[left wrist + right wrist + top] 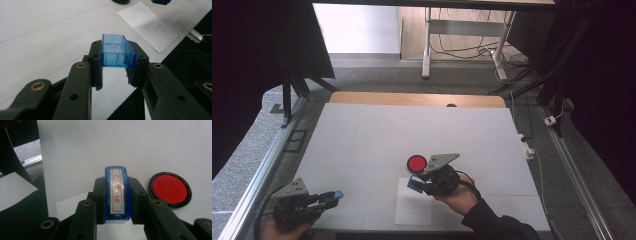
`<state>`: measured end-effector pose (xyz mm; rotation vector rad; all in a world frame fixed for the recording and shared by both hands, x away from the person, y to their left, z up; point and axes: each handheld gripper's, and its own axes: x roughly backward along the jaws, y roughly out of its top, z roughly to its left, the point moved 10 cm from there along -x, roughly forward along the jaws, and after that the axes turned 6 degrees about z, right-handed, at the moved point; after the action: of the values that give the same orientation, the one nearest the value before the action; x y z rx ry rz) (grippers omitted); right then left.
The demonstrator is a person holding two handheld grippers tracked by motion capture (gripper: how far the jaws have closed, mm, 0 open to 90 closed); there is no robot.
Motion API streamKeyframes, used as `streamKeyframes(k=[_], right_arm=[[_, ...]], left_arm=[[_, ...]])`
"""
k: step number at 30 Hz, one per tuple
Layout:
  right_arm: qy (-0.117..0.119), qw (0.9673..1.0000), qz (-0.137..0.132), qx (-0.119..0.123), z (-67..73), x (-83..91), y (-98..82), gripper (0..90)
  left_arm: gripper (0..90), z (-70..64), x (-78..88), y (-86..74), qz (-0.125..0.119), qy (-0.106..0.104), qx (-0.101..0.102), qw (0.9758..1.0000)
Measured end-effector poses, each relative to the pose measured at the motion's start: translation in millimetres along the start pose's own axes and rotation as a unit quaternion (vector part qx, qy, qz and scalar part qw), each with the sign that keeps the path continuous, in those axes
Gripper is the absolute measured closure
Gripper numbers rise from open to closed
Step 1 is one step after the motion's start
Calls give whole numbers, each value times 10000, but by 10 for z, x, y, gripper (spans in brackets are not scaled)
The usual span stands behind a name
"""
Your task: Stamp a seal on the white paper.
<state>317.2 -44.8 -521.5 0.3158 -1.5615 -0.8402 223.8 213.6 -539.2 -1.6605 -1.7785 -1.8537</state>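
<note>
Blue stamp (117, 192) clamped between right gripper (117, 195) jaws, w/ label side up: white strip, red frame, red characters. Sits dead centre btwn the two black jaws, both pressing its long sides, front end poking out past the tips toward 12 o'clock. Seen in high view at table centre-front (416, 184), over top edge of white paper sheet (413, 210). Red ink pad (170, 189), round w/ black rim, lid off, at 2 o'clock from stamp in right gripper view, near but apart; in high view (416, 163) just at 11 o'clock of right gripper (418, 185), resting on white table (362, 135).

Clear blue cap (117, 51) gripped by left gripper (117, 61), open hollow facing up. Held at the very jaw tips, jaws closed narrow on its two long walls, most of cap sticking out forward toward 12 o'clock. In high view left gripper (334, 196) at 7 o'clock corner of table, cap (337, 194) at its tip pointing toward 3 o'clock, well apart from stamp. Paper sheet (147, 26) at 1 o'clock in left gripper view.
</note>
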Motion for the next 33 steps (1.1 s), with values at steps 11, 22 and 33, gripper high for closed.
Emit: streamKeyframes(k=[11, 22, 33], right_arm=[[0, 9994, 327, 104, 16, -173, -108, 709], [-68, 9980, 576, 264, 12, -305, -196, 709], [-121, 9968, 731, 289, -11, -381, -258, 709]], left_arm=[[686, 0, 1, 2, -9, 4, 4, 10000], [686, -1, 2, 2, -14, -8, 3, 10000], [686, -1, 4, 2, -17, -12, -3, 10000]])
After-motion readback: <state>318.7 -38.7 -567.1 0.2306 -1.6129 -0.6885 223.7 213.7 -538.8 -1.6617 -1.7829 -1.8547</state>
